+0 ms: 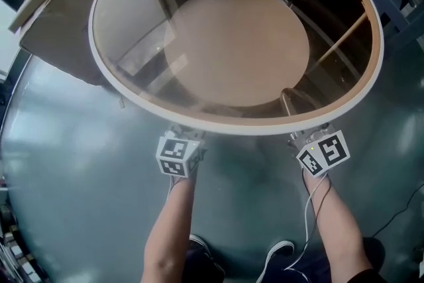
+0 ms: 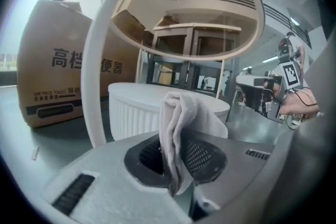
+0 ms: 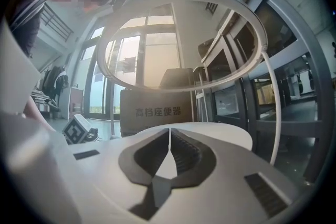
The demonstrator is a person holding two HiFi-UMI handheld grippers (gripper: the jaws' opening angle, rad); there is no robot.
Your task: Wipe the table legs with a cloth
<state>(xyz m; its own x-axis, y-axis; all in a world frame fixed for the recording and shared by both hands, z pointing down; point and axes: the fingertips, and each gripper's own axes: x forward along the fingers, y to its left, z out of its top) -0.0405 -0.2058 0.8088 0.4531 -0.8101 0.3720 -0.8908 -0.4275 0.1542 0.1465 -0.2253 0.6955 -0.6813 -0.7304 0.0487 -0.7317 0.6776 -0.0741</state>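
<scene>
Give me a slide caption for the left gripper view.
Left claw clamps a white cloth, facing a curved white table leg.

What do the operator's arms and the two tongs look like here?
Both the left tongs and right tongs have pale grey shells with dark ribbed pads. Each carries a white cube of black square markers. Thin cables run along the right forearm. Forearms are bare, no sleeves.

The cloth (image 2: 181, 123) is pale grey-white, set against the black, mesh-patterned fingers (image 2: 202, 157) and light grey shell of the left gripper (image 2: 177, 152). The glass surface (image 1: 218, 124) has a white rim with a tan inner edge, and a tan round base (image 1: 238, 43) shows beneath it above a glossy grey floor (image 1: 79, 175). At nine o'clock in the left gripper view, the cardboard box (image 2: 52, 76) is brown with dark printed characters.
</scene>
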